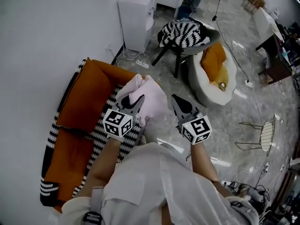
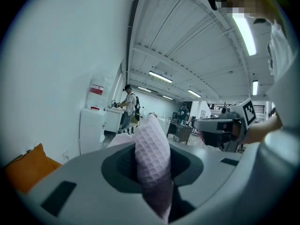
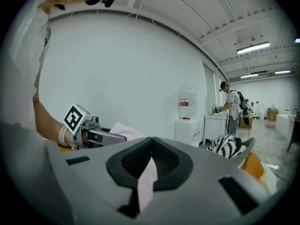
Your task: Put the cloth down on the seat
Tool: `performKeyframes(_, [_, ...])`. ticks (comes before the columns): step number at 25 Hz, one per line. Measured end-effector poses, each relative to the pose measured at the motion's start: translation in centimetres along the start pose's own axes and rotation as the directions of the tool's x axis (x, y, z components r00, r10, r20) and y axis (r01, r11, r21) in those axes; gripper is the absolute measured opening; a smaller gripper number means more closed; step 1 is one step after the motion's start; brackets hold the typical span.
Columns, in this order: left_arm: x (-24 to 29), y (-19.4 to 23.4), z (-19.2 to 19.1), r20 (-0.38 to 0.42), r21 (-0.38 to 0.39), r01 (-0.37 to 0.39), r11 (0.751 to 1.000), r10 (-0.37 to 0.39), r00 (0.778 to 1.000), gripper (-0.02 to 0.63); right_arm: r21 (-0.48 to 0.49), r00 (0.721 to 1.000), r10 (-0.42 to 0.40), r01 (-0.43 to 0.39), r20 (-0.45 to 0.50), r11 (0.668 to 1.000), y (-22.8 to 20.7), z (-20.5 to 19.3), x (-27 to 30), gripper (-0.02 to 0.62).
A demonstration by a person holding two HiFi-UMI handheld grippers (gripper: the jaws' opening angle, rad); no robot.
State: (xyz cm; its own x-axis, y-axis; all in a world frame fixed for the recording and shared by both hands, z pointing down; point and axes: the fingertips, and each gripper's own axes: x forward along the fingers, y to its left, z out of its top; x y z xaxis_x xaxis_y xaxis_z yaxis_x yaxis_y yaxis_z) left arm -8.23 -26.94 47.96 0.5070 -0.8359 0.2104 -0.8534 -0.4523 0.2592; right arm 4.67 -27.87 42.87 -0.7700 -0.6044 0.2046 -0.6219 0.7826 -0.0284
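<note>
A pale pink waffle-weave cloth [image 1: 151,100] hangs bunched in the air between my two grippers, above the front right edge of the orange seat [image 1: 89,102] with black-and-white striped trim. My left gripper [image 1: 132,103] is shut on a thick fold of the cloth [image 2: 152,156], which stands up between its pads. My right gripper [image 1: 179,105] is shut on a thin edge of the cloth [image 3: 147,187] at the right side of the bundle. The two grippers are level and close together.
A white water dispenser [image 1: 136,18] stands by the wall behind the seat, with a cable and power strip [image 1: 140,62] on the floor. Farther back are a chair with a zebra-striped throw [image 1: 183,32], a white pod seat with orange cushion [image 1: 213,71] and a wire chair [image 1: 265,132].
</note>
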Motion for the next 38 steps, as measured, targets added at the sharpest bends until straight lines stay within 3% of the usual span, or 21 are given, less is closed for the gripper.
performKeyframes(7, [4.9, 7.0, -0.1, -0.033, 0.019, -0.057, 0.998, 0.057, 0.998, 0.13, 0.005, 0.998, 0.03, -0.03, -0.051, 1.0, -2.4, -1.4, 5.8, 0.009])
performKeyframes(14, [10.0, 13.5, -3.0, -0.11, 0.029, -0.134, 0.991, 0.136, 0.985, 0.132, 0.047, 0.99, 0.092, -0.087, -0.107, 0.995, -6.0, -4.0, 11.9, 0.009])
performKeyframes(23, [16.4, 19.6, -9.2, -0.218, 0.049, -0.179, 0.983, 0.186, 0.958, 0.132, 0.095, 0.97, 0.17, -0.155, -0.175, 0.983, -8.7, -7.4, 17.6, 0.009])
performKeyframes(30, [19.2, 20.9, -16.0, -0.287, 0.082, -0.182, 0.98, 0.198, 0.937, 0.133, 0.153, 0.955, 0.192, -0.159, -0.227, 0.975, -9.8, -12.7, 19.2, 0.009])
performKeyframes(38, [18.6, 21.7, -24.8, -0.348, -0.045, -0.22, 0.974, 0.192, 0.918, 0.14, 0.192, 0.939, 0.197, -0.146, -0.282, 0.97, -9.9, -18.0, 18.6, 0.009])
